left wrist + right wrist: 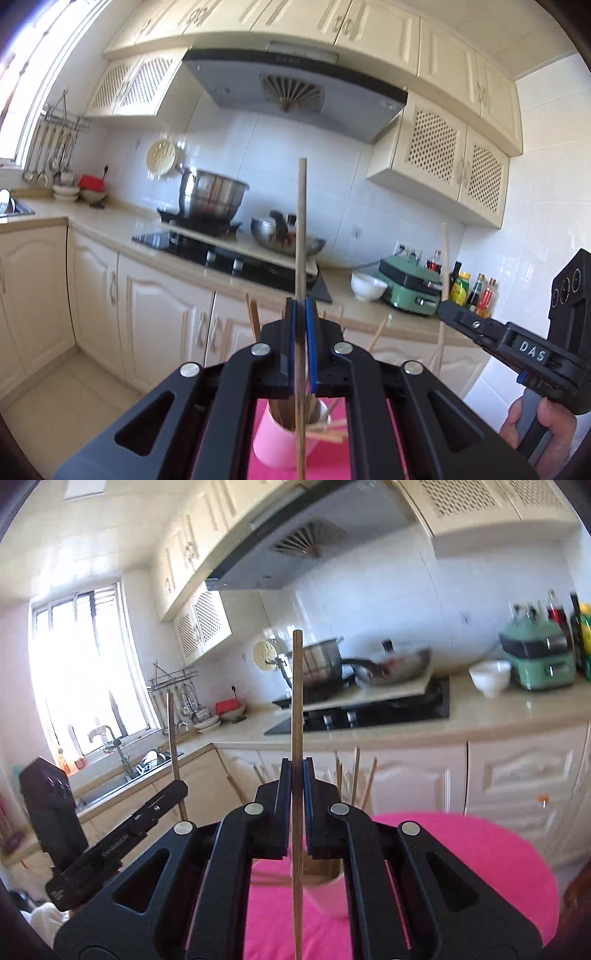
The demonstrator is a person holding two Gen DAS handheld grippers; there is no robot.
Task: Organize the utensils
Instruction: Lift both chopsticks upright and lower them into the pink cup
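Left gripper (300,310) and right gripper (297,771) each pinch one upright chopstick (301,229), long axis 12–6 o'clock, with the cup (284,432) at 6 o'clock below both.

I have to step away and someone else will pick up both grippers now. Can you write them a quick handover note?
Left gripper: shut on a chopstick, held upright.
Right gripper: shut on another chopstick, also upright.
Both are held above the pink cup on the pink tablecloth.
Done: many chopsticks already stand in the cup.
Left: the two held chopsticks are not yet in the cup, and some loose chopsticks lie beside it.
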